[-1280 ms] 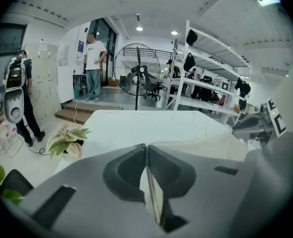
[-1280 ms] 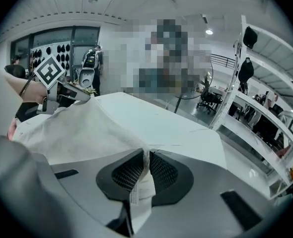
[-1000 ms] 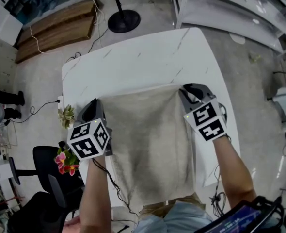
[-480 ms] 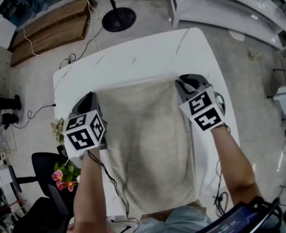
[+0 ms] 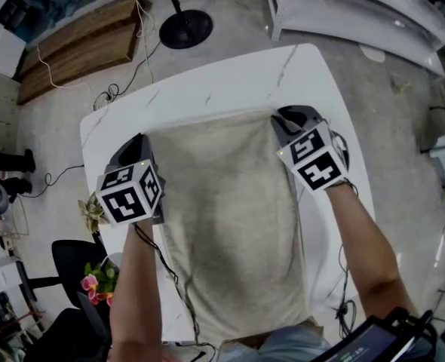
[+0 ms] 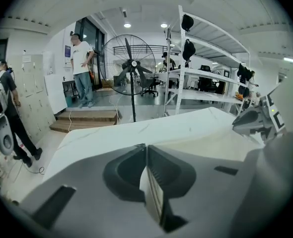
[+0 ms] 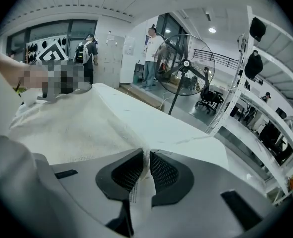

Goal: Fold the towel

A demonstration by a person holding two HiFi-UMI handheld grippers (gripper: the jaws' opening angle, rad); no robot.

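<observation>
A beige towel (image 5: 230, 217) lies spread flat on the white marble table (image 5: 230, 78), and its near edge hangs over the table's front. My left gripper (image 5: 137, 148) is shut on the towel's far left corner. The left gripper view shows that corner pinched edge-on between the closed jaws (image 6: 146, 148), with the towel (image 6: 211, 148) stretching off to the right. My right gripper (image 5: 283, 121) is shut on the far right corner. In the right gripper view the cloth and its white label sit between the pads (image 7: 146, 156), and the towel (image 7: 77, 123) spreads to the left.
A fan on a round black base (image 5: 186, 30) stands beyond the table, beside a wooden platform (image 5: 87, 40). White shelving (image 5: 358, 13) runs along the far right. Flowers (image 5: 94, 281) and a black chair (image 5: 64, 255) sit left of the table. People stand far off.
Both grippers have moved away from me toward the table's far edge, drawing the towel's far edge with them. More of the towel now lies on the table.
</observation>
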